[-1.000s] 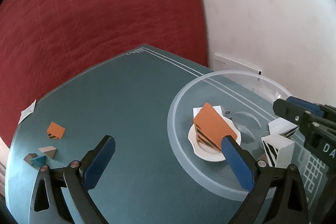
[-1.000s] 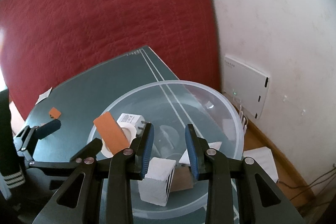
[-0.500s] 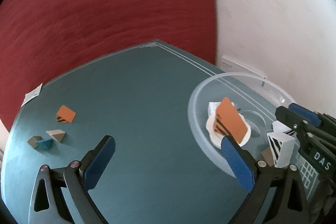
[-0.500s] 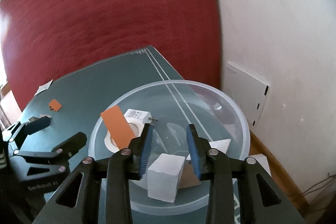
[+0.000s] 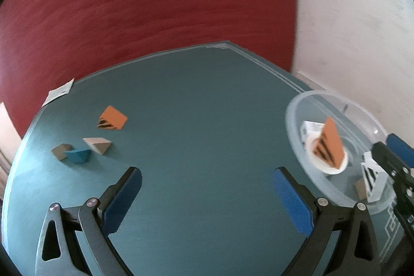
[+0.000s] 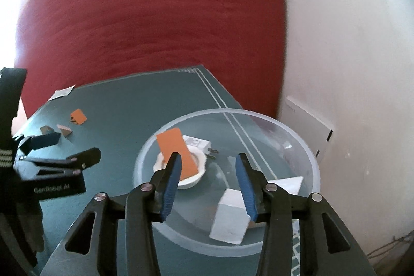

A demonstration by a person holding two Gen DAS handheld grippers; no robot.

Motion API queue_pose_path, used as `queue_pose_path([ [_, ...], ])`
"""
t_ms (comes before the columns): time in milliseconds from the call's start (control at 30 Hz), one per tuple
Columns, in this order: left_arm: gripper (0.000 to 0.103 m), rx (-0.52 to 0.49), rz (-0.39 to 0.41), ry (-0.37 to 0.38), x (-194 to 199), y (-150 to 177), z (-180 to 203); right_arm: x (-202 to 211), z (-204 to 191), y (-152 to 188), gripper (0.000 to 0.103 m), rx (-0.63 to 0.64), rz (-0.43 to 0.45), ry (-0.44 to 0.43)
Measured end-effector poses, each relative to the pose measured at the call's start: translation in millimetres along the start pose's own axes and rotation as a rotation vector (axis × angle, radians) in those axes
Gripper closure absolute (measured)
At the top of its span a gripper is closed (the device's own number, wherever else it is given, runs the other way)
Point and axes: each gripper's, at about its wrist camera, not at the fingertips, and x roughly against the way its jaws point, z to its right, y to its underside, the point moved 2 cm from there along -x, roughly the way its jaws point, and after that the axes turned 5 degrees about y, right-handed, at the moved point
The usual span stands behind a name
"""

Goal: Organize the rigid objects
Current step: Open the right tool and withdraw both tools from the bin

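A wide stretch of the teal table top [image 5: 207,107] lay bare between the clear plastic bowl [image 6: 314,167] at its right edge and a loose cluster near the left edge: an orange striped block [image 5: 113,118], a beige wedge [image 5: 97,145], a blue wedge [image 5: 77,155] and a grey-brown piece [image 5: 60,151], the last two touching. Inside the bowl, a tilted orange slab [image 6: 177,151] on a white dish [image 6: 192,179], a white plug adapter [image 6: 198,144] and a white cube [image 6: 230,220] crowded the floor, with bare room toward its far right wall.
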Motion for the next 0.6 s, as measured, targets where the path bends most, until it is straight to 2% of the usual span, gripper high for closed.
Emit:
queue_pose_path([
  [200,0.000,0.051,-0.015,-0.059,6,7,-37,12,-21,2,0.050,0.052,0.030,-0.027],
  [600,0.000,0.185,-0.051,-0.213,15,26,-131,14,-62,8,0.049,0.111,-0.011,-0.122],
])
